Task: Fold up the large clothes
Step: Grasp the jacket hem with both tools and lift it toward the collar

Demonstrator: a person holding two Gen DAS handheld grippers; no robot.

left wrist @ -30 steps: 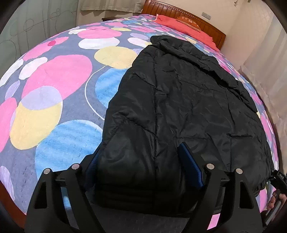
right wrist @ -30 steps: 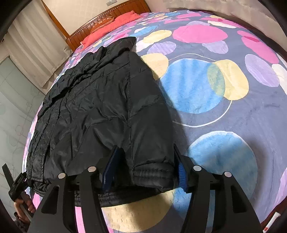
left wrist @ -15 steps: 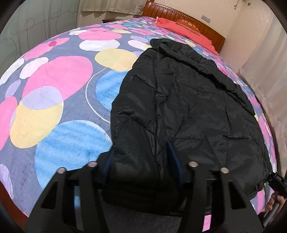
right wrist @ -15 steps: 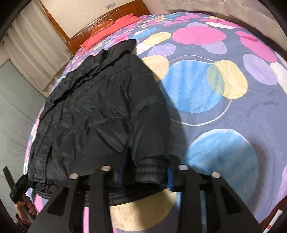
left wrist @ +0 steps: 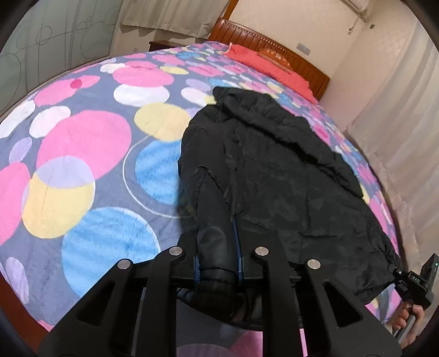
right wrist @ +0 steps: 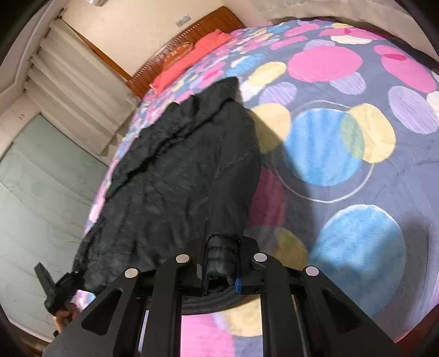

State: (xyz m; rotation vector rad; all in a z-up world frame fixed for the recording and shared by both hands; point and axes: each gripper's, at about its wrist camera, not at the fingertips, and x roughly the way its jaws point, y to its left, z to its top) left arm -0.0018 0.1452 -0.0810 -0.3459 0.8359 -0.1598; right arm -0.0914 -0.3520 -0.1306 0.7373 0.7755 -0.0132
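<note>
A second ago both tongs stood wide around the black puffer jacket (left wrist: 274,175). Now the left tongs (left wrist: 216,263) are closing on its gathered hem, the right tongs (right wrist: 222,261) on a bunched cuff, and both ends have lifted off the bed.

Big bed (left wrist: 82,153), blanket with pink, blue, yellow circles. Brown wooden headboard (left wrist: 274,52) at far end, red pillows (left wrist: 263,63) beside it. Cream walls (left wrist: 323,24). Pale curtains (right wrist: 74,90) along bed's side. Frosted glass panels (left wrist: 55,41) at opposite side.
</note>
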